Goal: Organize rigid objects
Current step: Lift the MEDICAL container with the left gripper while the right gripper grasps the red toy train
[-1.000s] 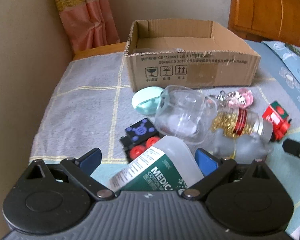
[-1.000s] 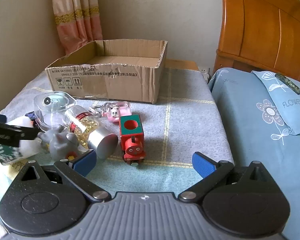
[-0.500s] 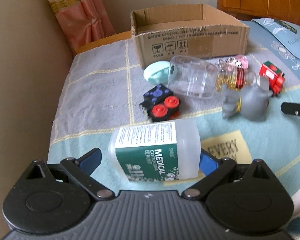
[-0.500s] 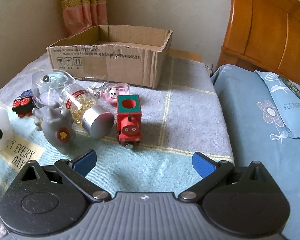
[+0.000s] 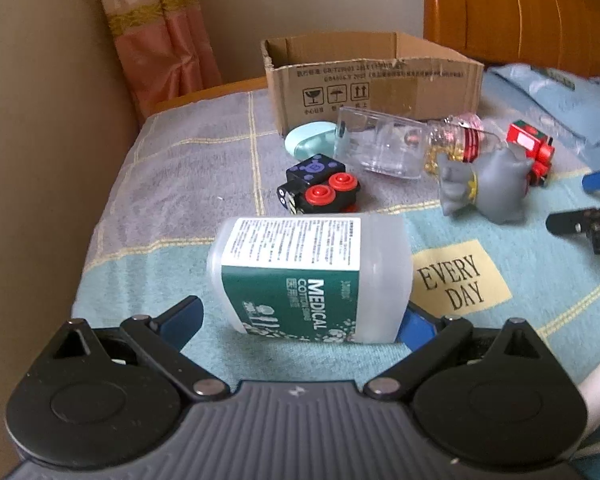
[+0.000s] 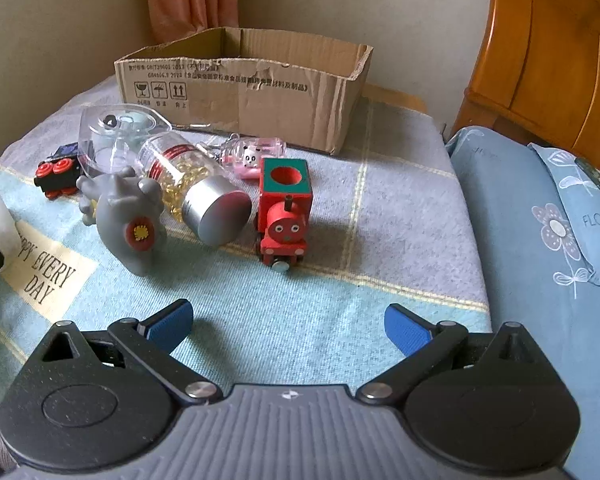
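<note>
A white "MEDICAL" cotton-swab bottle [image 5: 312, 276] lies on its side on the bed cover, just in front of my left gripper [image 5: 300, 322]. The left jaws stand wide apart; the right pad [image 5: 418, 326] is beside the bottle's end, the left pad clear of it. My right gripper [image 6: 288, 326] is open and empty over the blue cover. Ahead of it lie a red wooden train [image 6: 285, 210], a grey toy [image 6: 128, 220], a capsule jar with silver lid [image 6: 196, 188], a clear container [image 6: 120, 136], a pink keychain [image 6: 256, 156] and a black-red toy car [image 5: 320, 192].
An open cardboard box [image 5: 374, 80] [image 6: 244, 84] stands at the back of the cover. A mint oval case [image 5: 310, 142] lies in front of it. A wall runs along the left, a wooden headboard [image 6: 560, 52] and blue pillow [image 6: 572, 220] on the right.
The left gripper pulled back toward me, drawing the bottle out of the pile; the bottle now lies on the cover. The right gripper moved slightly closer to the toys.
</note>
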{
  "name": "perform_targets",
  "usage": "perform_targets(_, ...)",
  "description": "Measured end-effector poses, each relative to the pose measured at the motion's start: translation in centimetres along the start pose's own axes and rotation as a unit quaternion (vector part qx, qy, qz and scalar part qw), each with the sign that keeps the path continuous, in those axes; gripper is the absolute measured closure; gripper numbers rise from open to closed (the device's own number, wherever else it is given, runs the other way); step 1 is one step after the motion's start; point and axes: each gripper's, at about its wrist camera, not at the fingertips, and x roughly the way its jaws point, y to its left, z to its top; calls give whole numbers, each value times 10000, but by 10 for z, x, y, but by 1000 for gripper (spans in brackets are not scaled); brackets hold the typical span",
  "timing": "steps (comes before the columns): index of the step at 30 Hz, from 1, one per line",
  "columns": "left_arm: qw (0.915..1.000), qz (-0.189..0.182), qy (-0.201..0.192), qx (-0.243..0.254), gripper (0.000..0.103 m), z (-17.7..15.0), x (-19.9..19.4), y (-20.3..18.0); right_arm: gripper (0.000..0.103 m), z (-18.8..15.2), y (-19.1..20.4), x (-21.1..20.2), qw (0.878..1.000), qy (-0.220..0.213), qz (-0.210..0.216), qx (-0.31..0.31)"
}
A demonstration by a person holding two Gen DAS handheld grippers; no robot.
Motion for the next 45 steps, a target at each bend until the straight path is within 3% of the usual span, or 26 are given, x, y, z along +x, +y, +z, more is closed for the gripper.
perform_targets(4,9992,-159,0,-362,3,-6,6,5,0,-1,-4,1,9999,-11,119,33)
perform_targets(10,9991,-122,-12,-403,0,-7,9,5,0,-1,-12,5,9996,-75,246,150)
perform_targets(26,9991,-117,-71,-411,0,-8,8,6,0,13,-66,27,9954,-204,-421,835)
perform_targets(36,9990,-119,-128,-403,0,-8,8,6,1,13,-41,32,9979,-589,267,16)
perform_targets(40,9990,-119,-125,-406,0,-8,9,5,19,24,-42,36,9950,-689,634,-339)
perform_targets(45,9990,-101,-101,-423,0,-8,9,5,45,33,-32,33,9905,-725,779,-867)
